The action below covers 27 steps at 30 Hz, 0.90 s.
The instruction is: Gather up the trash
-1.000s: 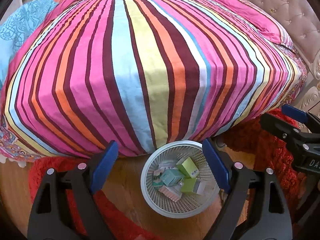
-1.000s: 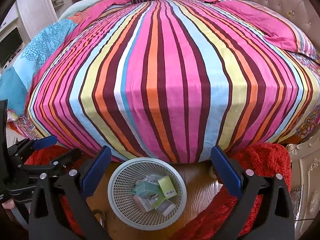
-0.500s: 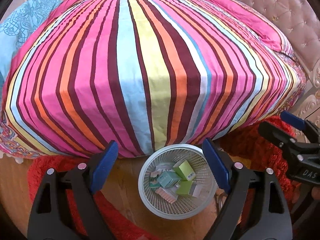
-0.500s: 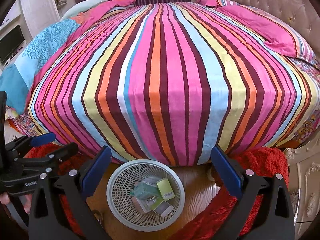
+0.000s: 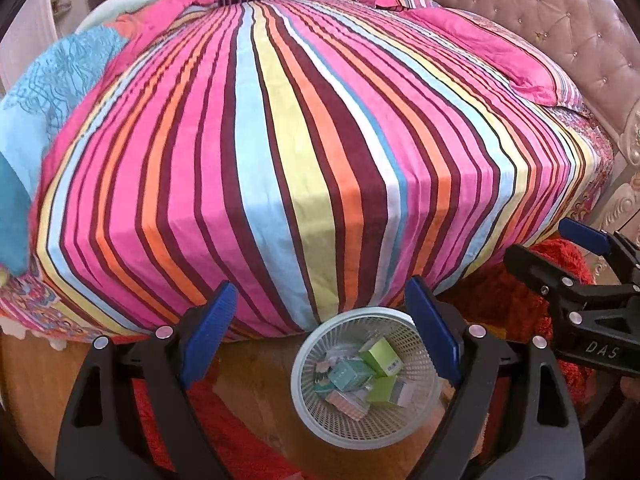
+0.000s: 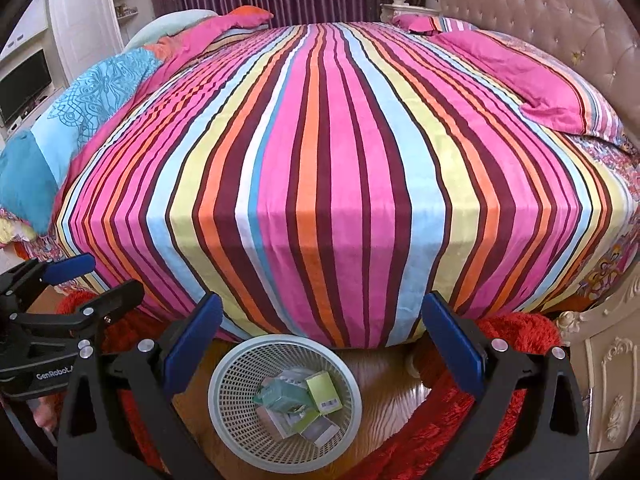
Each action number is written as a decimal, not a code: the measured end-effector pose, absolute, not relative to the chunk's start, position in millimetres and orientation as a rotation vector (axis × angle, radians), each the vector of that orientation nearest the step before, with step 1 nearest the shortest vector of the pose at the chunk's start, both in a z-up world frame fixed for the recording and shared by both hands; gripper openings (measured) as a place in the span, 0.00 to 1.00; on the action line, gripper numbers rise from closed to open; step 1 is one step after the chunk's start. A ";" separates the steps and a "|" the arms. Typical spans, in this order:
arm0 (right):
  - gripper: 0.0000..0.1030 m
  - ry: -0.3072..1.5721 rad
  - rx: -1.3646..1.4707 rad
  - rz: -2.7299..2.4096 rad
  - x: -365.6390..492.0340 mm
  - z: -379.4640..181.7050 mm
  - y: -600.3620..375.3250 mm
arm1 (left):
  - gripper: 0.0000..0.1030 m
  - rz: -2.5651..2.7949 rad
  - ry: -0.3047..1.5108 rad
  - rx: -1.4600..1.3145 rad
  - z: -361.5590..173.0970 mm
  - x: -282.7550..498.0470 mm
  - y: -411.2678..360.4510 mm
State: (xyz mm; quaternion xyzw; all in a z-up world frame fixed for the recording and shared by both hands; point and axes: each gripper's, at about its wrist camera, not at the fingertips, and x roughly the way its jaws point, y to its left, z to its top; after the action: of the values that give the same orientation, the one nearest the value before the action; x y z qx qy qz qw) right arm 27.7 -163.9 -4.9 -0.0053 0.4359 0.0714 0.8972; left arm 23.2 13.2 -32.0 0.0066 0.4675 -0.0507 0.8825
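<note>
A white mesh waste basket (image 5: 306, 400) stands on the wooden floor at the foot of the bed. Inside it lie a green box (image 5: 380, 356), a teal box (image 5: 349, 374) and other small packages. My left gripper (image 5: 322, 332) hangs open above the basket's left side, nothing between its blue pads. In the right wrist view the same basket (image 6: 226, 404) sits below my open, empty right gripper (image 6: 324, 344), with the green box (image 6: 324, 392) showing in it. Each gripper shows in the other's view: the right gripper (image 5: 540, 242) at the right edge, the left gripper (image 6: 98, 280) at the left.
A bed with a striped cover (image 5: 312, 152) fills most of both views, with pink pillows (image 6: 532, 80) near a tufted headboard (image 5: 568, 32). A blue quilt (image 6: 80, 112) lies on its left side. Red shaggy rug (image 6: 516, 332) flanks the basket. White cabinets with a screen (image 6: 24, 84) stand far left.
Both views have tipped upward: more of the bed's far end and the headboard shows, and the basket sits a little lower and smaller. Both grippers stay open and empty.
</note>
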 end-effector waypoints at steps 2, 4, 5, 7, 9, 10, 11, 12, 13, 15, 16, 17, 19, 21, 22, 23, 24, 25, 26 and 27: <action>0.93 0.893 -0.014 0.149 27.7 -2.1 -163.2 | 0.81 -0.104 0.964 0.008 -28.1 23.2 13.8; 0.93 0.876 -0.018 0.148 27.5 2.3 -162.8 | 0.81 -0.097 0.959 0.007 -25.8 23.0 14.5; 0.93 0.867 -0.021 0.149 27.2 4.6 -162.4 | 0.81 -0.088 0.954 0.010 -24.3 23.2 15.2; 0.93 0.852 -0.028 0.148 27.1 8.5 -161.1 | 0.81 -0.076 0.948 0.016 -21.8 23.4 16.1; 0.93 0.843 -0.030 0.149 27.3 10.9 -160.6 | 0.81 -0.070 0.942 0.014 -19.7 23.6 17.5; 0.93 0.839 -0.030 0.149 27.3 11.9 -160.2 | 0.81 -0.068 0.940 0.012 -18.7 24.3 17.8; 0.93 0.836 -0.031 0.150 27.2 12.2 -160.2 | 0.81 -0.067 0.938 0.011 -18.2 23.7 18.7; 0.93 0.834 -0.032 0.150 27.2 12.3 -160.1 | 0.81 -0.063 0.935 0.010 -17.2 23.7 19.3; 0.93 0.833 -0.033 0.151 27.2 12.1 -159.6 | 0.81 -0.061 0.934 0.010 -16.5 23.9 19.7; 0.93 0.829 -0.034 0.148 26.6 12.2 -159.6 | 0.81 -0.058 0.929 0.007 -14.6 24.6 21.2; 0.93 0.826 -0.034 0.146 26.6 12.7 -159.6 | 0.81 -0.056 0.926 0.003 -13.4 24.8 22.3; 0.93 0.822 -0.034 0.144 26.6 13.3 -159.7 | 0.81 -0.054 0.924 0.001 -12.8 25.1 22.9; 0.93 0.817 -0.032 0.139 26.8 15.0 -161.3 | 0.81 -0.045 0.921 -0.001 -11.9 25.7 23.8; 0.93 0.814 -0.031 0.134 28.3 16.3 -161.8 | 0.81 -0.038 0.917 0.001 -10.8 26.0 24.7; 0.93 0.813 -0.031 0.131 28.7 16.4 -161.7 | 0.81 -0.037 0.915 0.002 -10.1 26.3 24.9; 0.93 0.812 -0.031 0.130 29.1 16.5 -161.6 | 0.81 -0.037 0.914 0.002 -9.7 26.5 25.0; 0.93 0.812 -0.032 0.129 29.2 16.5 -161.6 | 0.81 -0.037 0.914 0.002 -9.1 26.8 25.4; 0.93 0.813 -0.034 0.129 29.1 16.5 -161.1 | 0.81 -0.038 0.914 0.000 -9.1 26.8 25.6; 0.93 0.813 -0.035 0.129 28.9 15.9 -160.6 | 0.81 -0.036 0.913 -0.002 -8.4 26.9 26.1; 0.93 0.814 -0.037 0.130 28.8 15.6 -160.0 | 0.81 -0.034 0.912 -0.001 -7.9 27.2 25.9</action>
State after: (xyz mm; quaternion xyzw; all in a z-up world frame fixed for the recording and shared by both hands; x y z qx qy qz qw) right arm 28.8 -160.0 15.6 -0.0179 0.3953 0.0632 0.9162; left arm 27.2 25.9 -7.9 -0.0004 0.4403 -0.0162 0.8977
